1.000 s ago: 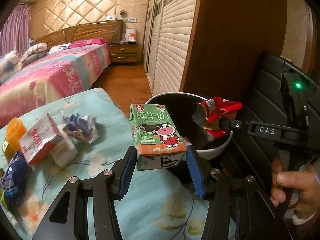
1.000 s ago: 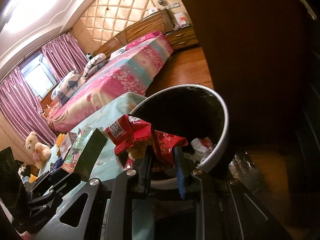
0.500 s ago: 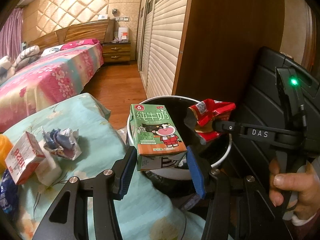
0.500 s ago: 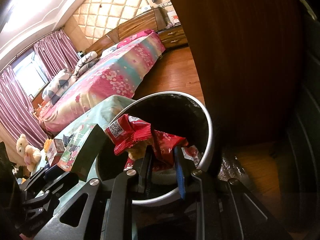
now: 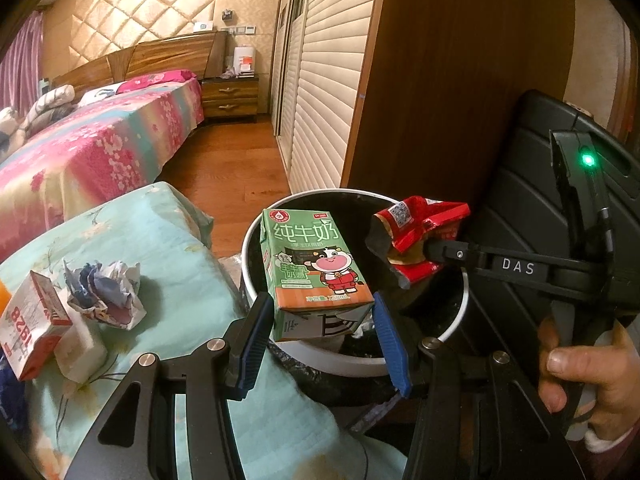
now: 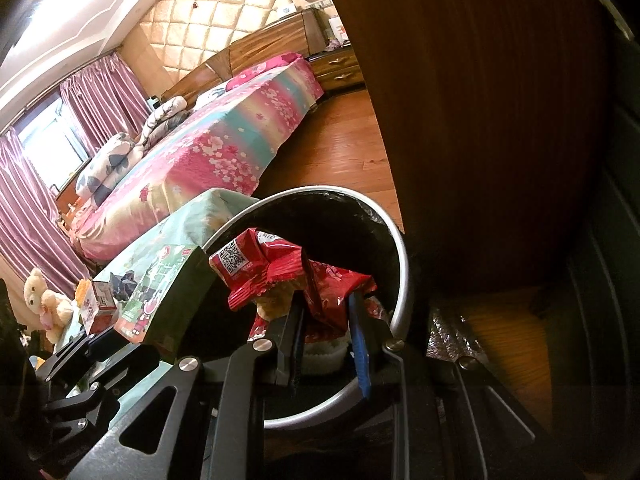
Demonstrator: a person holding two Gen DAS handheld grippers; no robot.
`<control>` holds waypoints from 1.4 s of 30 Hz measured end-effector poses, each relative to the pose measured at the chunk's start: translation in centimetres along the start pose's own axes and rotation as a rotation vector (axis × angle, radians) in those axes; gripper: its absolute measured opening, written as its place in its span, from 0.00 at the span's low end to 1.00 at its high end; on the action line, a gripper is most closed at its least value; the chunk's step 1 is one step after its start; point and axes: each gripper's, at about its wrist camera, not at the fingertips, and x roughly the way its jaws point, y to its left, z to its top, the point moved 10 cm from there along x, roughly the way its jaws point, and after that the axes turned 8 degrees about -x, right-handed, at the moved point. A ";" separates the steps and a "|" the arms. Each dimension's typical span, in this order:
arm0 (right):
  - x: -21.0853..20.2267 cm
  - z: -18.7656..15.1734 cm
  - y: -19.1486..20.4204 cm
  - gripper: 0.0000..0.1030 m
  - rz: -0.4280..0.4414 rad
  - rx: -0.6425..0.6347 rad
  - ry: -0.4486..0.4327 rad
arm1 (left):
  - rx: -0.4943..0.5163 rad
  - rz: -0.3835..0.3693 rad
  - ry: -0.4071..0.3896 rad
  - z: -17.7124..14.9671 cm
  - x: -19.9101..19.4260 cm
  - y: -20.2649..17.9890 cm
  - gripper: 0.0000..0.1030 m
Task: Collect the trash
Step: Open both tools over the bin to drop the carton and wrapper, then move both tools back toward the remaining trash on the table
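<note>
a green milk carton [image 5: 316, 268] is clamped between the blue pads of the left gripper [image 5: 320, 320] and is held upright over the near rim of a round white trash bin [image 5: 256, 304] lined with a black bag. a crumpled red snack wrapper [image 5: 416, 236] is pinched in the narrowly set jaws of the right gripper [image 6: 326, 316], and it is seen from the right wrist view hanging above the open mouth of the same bin, whose grey rim [image 6: 402, 280] curves around it. inside the bin, some white and red rubbish is glimpsed below the wrapper, though what it is cannot be told. the right gripper's handle is gripped by a hand [image 5: 580, 364] at the right edge of the left wrist view, where a green light is lit on the device. the bin is placed just beside a surface covered with a pale teal floral cloth [image 5: 172, 264]. on that cloth, well apart from the bin, a crumpled ball of paper [image 5: 106, 292] is left lying, and next to it a small red and white box [image 5: 32, 320] is propped on a white block [image 5: 82, 344]. beyond, a bed with a pink floral cover [image 5: 88, 152] and a wooden floor [image 5: 224, 164] are seen.
</note>
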 end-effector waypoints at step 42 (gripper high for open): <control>-1.1 -3.0 13.1 0.68 0.182 -0.107 -0.028 | -0.282 0.170 -0.040 -7.6 -12.4 10.0 0.59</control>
